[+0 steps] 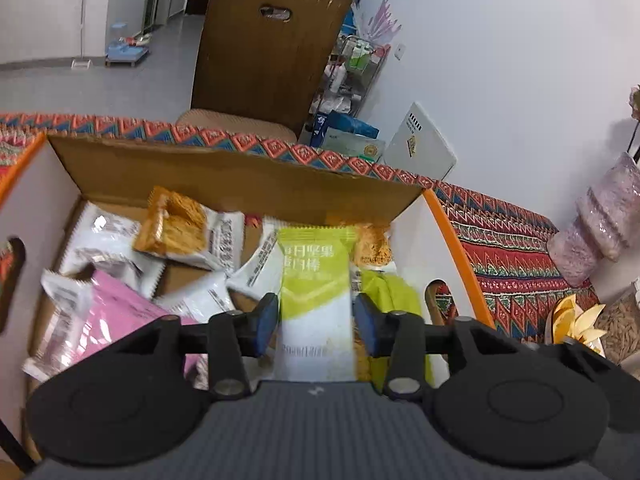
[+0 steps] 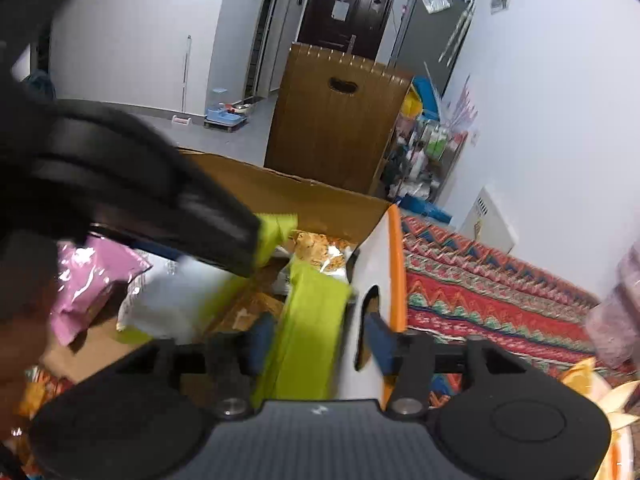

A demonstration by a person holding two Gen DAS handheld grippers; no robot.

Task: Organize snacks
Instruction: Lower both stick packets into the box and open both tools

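Green-and-white bar wrapper (image 1: pixel 314 300): between my left gripper (image 1: pixel 316 322) pads, small gaps either side.
Green packet (image 2: pixel 308 328): between my right gripper (image 2: pixel 316 344) jaws, parted.
Cardboard box (image 1: pixel 240 176): beneath both.

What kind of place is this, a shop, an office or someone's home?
Most likely someone's home, a living or dining area. A cardboard box of snacks sits on a patterned tablecloth, a brown chair stands behind it, and a dark entrance door shows across the room.

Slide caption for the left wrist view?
Left gripper poised over snack-filled cardboard box, green-and-white bar packet between its fingers.
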